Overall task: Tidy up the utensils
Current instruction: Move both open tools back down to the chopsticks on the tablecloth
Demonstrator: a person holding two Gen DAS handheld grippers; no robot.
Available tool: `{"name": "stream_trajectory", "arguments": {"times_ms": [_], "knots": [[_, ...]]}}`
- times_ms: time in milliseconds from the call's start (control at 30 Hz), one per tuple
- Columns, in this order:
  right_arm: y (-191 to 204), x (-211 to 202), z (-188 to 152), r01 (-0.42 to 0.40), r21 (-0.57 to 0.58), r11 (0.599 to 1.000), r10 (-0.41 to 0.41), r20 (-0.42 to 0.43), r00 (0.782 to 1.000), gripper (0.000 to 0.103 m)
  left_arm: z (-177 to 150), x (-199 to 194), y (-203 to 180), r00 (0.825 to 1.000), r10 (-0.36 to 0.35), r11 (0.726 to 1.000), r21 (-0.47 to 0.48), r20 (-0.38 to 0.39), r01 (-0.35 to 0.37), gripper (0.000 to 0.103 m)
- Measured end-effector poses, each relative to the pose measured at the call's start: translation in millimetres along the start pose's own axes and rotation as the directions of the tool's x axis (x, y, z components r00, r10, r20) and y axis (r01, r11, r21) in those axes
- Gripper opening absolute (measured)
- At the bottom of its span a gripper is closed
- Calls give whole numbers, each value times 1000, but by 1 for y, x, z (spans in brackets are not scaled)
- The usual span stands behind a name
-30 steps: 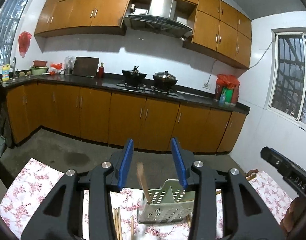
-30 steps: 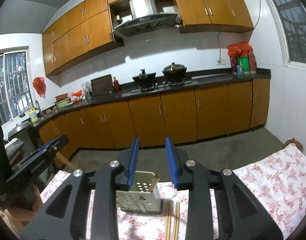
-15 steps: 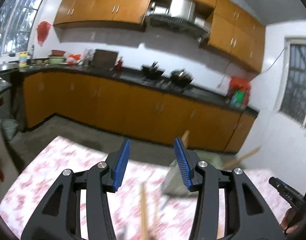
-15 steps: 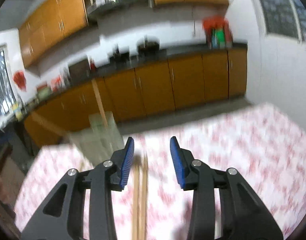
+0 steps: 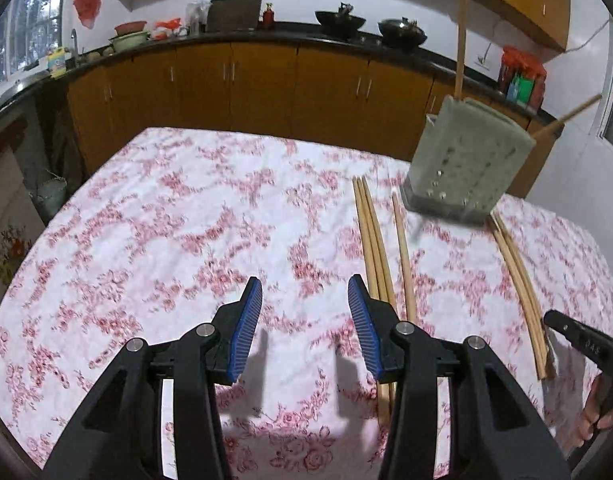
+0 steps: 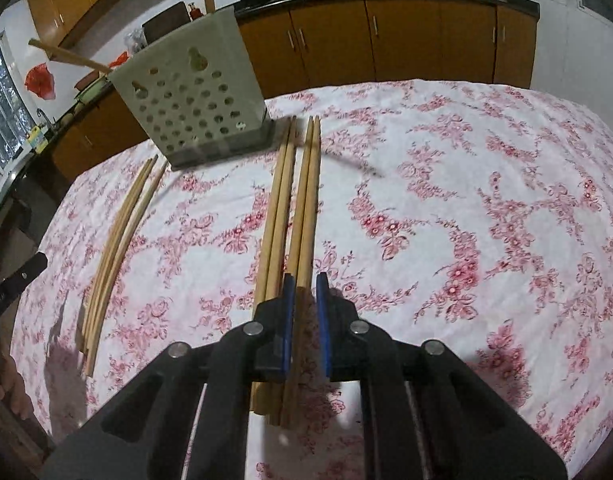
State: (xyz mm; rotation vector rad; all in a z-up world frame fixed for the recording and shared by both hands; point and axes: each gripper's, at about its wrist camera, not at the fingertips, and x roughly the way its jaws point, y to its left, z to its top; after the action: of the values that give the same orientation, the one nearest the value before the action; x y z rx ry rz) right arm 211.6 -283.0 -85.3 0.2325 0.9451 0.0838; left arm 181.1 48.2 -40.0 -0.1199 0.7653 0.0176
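Note:
A pale green perforated utensil holder stands on the floral tablecloth with two wooden chopsticks sticking out of it. Several wooden chopsticks lie on the cloth in groups: one group just right of my left gripper, another further right. My left gripper is open and empty above the cloth. My right gripper is nearly closed around the near ends of a pair of chopsticks, with another pair just to its left. A third group lies far left.
The table is covered by a white cloth with red flowers. Wooden kitchen cabinets and a dark counter stand behind it. The other gripper's tip shows at the right edge of the left wrist view.
Both grippers have tilted down from the kitchen view to the table. The right gripper's jaws have narrowed around a pair of chopsticks. The left stays open.

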Motion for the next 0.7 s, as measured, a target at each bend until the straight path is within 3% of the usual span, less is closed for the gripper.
{"name": "stream_trajectory", "arguments": {"times_ms": [333,500,700], "knots": [[1,6,-1,27,-19,999,-28,-7,1000,10,-15,9,-15,999,-35,999,29,-37,36,45],[-3,5,0,103,-16,995,-103,19,995,8,-19,17,-21,996,-60,998,32,-70,62,36],[-17,3,3,101,23,995,-101,20,995,9,-24,24,-31,990,-97,992,68,-103,105,26]]}}
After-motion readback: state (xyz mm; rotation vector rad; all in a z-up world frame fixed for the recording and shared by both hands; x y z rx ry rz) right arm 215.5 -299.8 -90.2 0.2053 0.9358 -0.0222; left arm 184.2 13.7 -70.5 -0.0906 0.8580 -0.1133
